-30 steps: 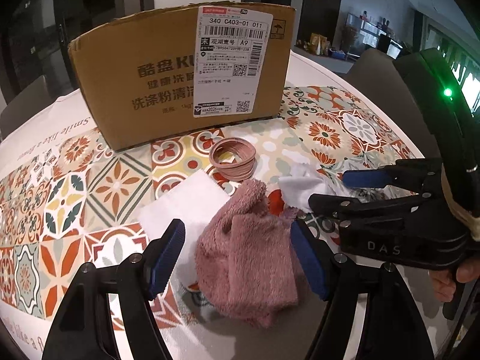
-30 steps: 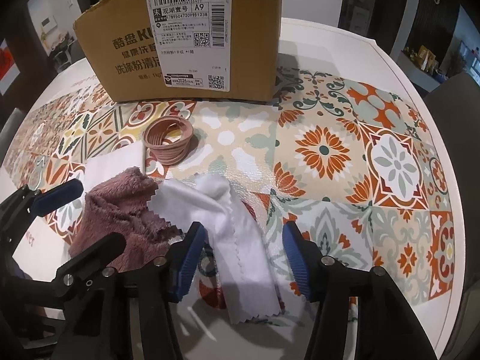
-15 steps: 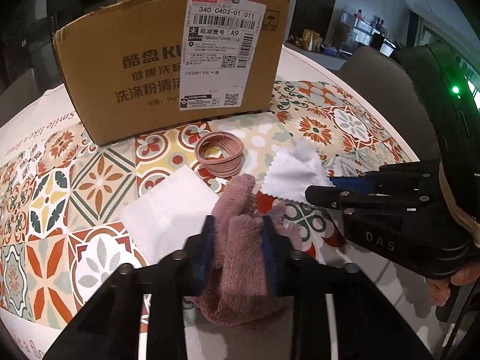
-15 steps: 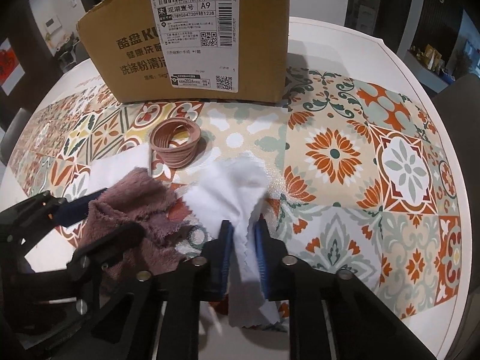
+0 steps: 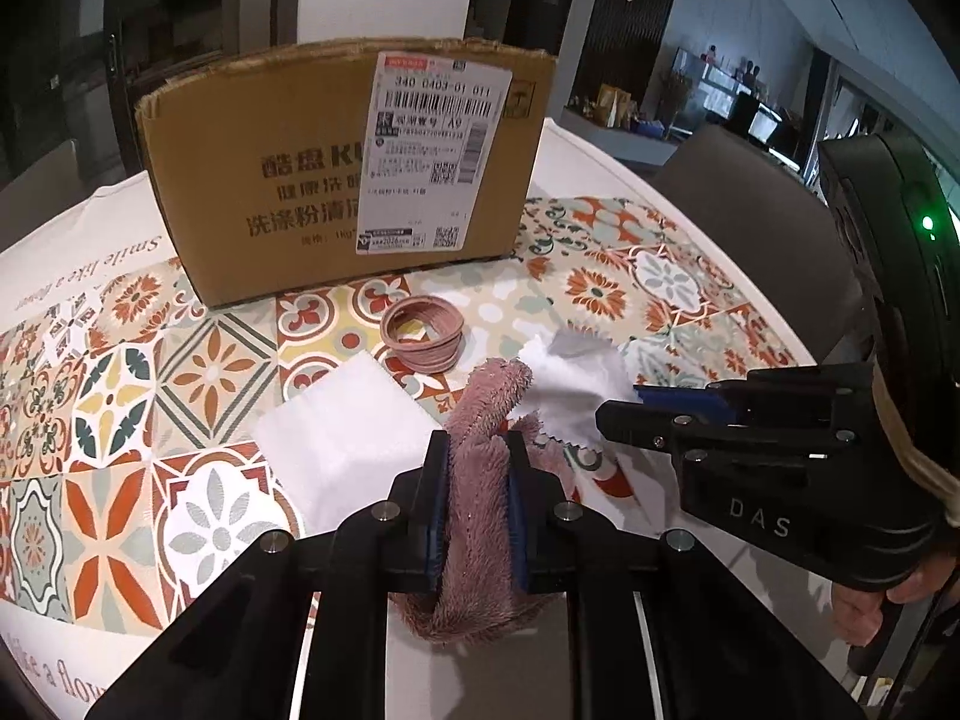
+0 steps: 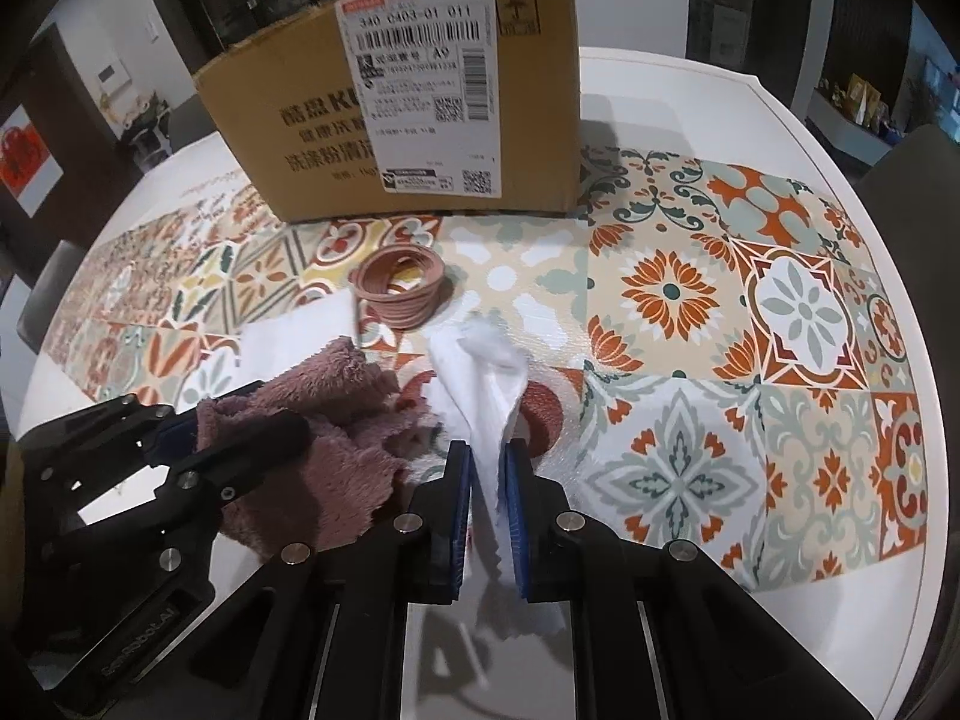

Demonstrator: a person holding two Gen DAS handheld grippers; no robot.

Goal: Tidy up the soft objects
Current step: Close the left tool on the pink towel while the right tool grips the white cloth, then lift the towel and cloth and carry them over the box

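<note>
Cardboard box on patterned tablecloth

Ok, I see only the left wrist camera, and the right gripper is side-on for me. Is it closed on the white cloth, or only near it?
Observer: Closed on it. In the right wrist view the right gripper has both blue pads pressed on the white cloth, which is bunched between them.
Operator: And how much cloth is behind the pads?
Observer: A long tail with a zigzag edge runs back past the pads toward the camera. I cannot tell whether it touches the table.
</note>
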